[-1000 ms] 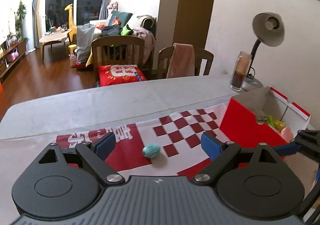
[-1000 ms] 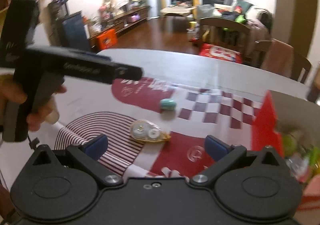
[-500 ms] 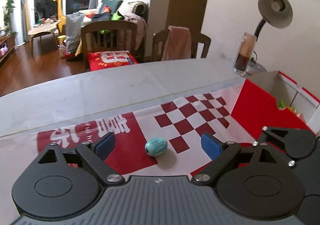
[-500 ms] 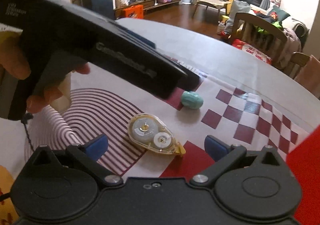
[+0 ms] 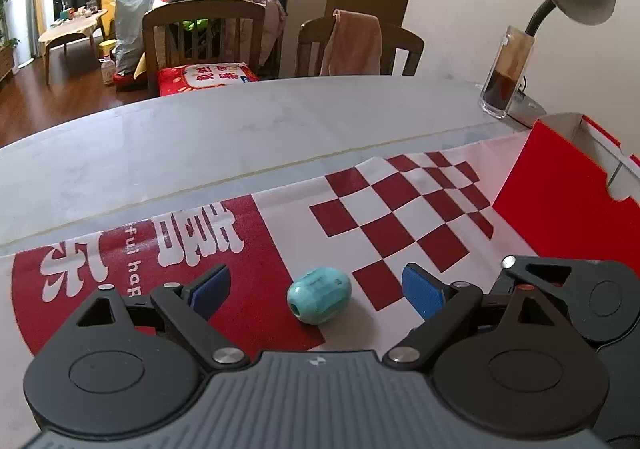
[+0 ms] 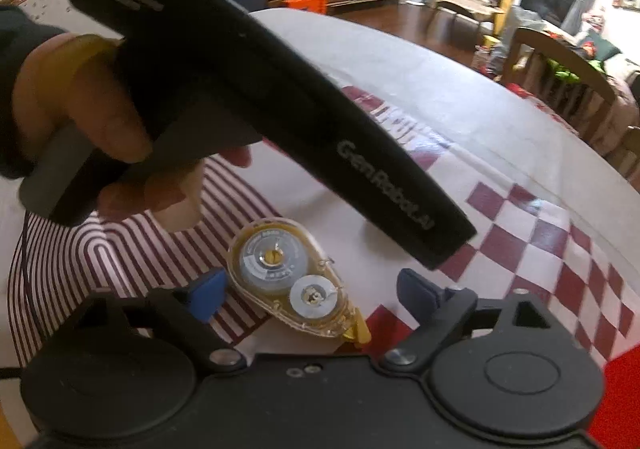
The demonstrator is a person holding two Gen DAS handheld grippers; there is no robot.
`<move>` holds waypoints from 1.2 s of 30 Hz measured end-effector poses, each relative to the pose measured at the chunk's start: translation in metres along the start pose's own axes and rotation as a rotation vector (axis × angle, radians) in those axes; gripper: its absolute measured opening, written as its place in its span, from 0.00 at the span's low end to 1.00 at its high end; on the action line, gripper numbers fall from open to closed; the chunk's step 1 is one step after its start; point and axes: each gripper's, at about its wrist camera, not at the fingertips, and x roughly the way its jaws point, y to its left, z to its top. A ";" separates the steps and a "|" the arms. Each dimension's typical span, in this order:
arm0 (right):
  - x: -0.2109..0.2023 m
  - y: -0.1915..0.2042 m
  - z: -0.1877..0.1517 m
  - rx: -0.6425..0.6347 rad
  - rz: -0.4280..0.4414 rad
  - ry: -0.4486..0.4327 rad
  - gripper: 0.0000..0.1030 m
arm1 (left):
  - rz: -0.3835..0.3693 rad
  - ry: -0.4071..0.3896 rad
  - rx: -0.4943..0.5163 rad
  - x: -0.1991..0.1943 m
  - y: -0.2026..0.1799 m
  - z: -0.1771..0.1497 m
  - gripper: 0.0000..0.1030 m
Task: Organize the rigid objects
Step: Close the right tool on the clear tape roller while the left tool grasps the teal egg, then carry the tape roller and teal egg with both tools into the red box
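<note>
Left wrist view: the left gripper [image 5: 316, 289] stands wide, its blue pads either side of a small turquoise bead [image 5: 319, 301] at lower centre of the frame, neither pad touching it. The bead lies on the red-and-white printed mat [image 5: 400, 217]. A red box [image 5: 560, 205] sits at the right edge, a likely place to put things. For a clean pick, the bead looks rounded and liable to roll, so both pads should meet it together at its widest part.

Right wrist view: the right gripper [image 6: 310, 295] has just been closing its jaws; they are not yet on anything. A clear correction-tape dispenser [image 6: 292, 279] lies flat on the mat between the pads at lower centre, its yellow tip toward the bottom. The left hand [image 6: 100, 137] fills the upper left. The pads should close across the dispenser's flat body, low to the mat, not on the tip.
</note>
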 end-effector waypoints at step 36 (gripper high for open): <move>-0.019 0.007 -0.008 0.201 -0.174 -0.022 0.58 | 0.034 0.000 0.077 -0.002 -0.008 -0.012 0.35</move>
